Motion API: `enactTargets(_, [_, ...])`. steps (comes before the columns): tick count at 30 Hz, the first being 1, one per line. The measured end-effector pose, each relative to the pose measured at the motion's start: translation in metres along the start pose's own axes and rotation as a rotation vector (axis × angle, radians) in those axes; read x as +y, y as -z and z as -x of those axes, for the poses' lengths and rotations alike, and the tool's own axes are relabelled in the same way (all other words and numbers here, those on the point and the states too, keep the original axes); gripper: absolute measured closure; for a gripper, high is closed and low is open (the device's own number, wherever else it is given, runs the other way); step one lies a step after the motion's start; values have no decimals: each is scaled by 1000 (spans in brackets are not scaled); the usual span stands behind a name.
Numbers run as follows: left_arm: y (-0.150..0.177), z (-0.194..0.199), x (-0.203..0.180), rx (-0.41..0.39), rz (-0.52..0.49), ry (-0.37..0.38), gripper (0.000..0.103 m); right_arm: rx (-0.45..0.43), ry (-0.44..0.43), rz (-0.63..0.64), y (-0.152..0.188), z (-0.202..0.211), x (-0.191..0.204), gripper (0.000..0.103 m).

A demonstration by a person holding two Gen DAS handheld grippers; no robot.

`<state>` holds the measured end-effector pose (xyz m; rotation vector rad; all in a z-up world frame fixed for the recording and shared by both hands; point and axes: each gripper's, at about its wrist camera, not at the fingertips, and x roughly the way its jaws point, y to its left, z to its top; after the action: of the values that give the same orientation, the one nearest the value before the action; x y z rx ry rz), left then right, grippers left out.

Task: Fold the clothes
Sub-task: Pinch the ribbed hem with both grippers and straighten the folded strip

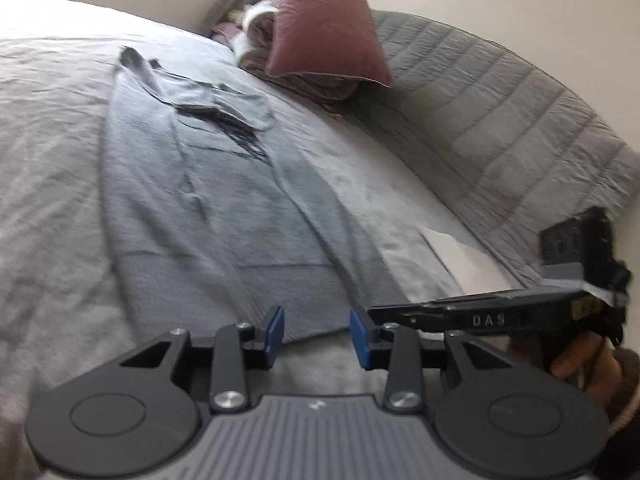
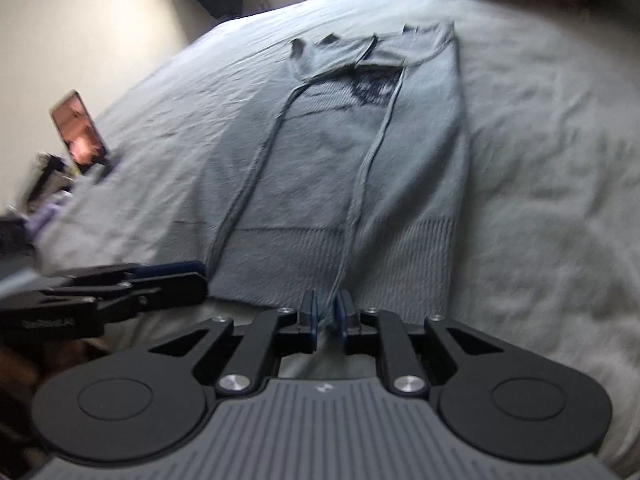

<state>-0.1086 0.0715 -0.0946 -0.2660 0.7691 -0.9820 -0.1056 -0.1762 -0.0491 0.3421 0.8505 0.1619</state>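
Note:
A grey knit sweater lies flat on the bed, its sides folded in lengthwise and its ribbed hem nearest me. My left gripper hovers open just over the hem's edge, with nothing between its blue pads. In the right wrist view the sweater stretches away, collar at the far end. My right gripper is shut on a folded ridge of the hem, which rises between its pads. The left gripper's fingers show beside it at the left. The right gripper's fingers reach in from the right.
The bed sheet is pale grey and wrinkled. A mauve pillow on folded bedding and a grey quilted cover lie at the far right. White paper rests near the sweater. A propped phone stands at the bed's left edge.

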Motion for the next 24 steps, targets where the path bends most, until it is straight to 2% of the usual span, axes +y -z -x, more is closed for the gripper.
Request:
enactTargets(2, [-1,5,-4,4,-19,16,67,18,-69,-58,0,6,-9,86])
enactTargets(5, [-8,21,-2,-44,-5,22,65,-22,-132,-154,-2,20,-24,85])
enactTargets(6, [-12,27,1,-64,14,19,65,-42,-143,-185,-3,24,-30,82])
enactTargets(8, [-19,39,11,-102,61,-3,65,-73,-138,-229,-4,31,-40,68])
enactTargets(10, [-25,48,23,-116,111,-49,65,-99,-116,-260,-5,36,-49,65])
enactTargets(13, [-31,53,44,-78,200,-127,65,-117,-80,-291,-5,39,-59,65])
enactTargets(15, [-30,55,62,-45,290,-142,66,-114,-55,-308,-4,36,-65,65])
enactTargets(18, [-25,55,81,-6,395,-127,66,-86,-51,-342,-4,30,-78,65])
enactTargets(24, [-18,46,99,52,507,-50,67,-49,-147,-439,-3,19,-102,65])
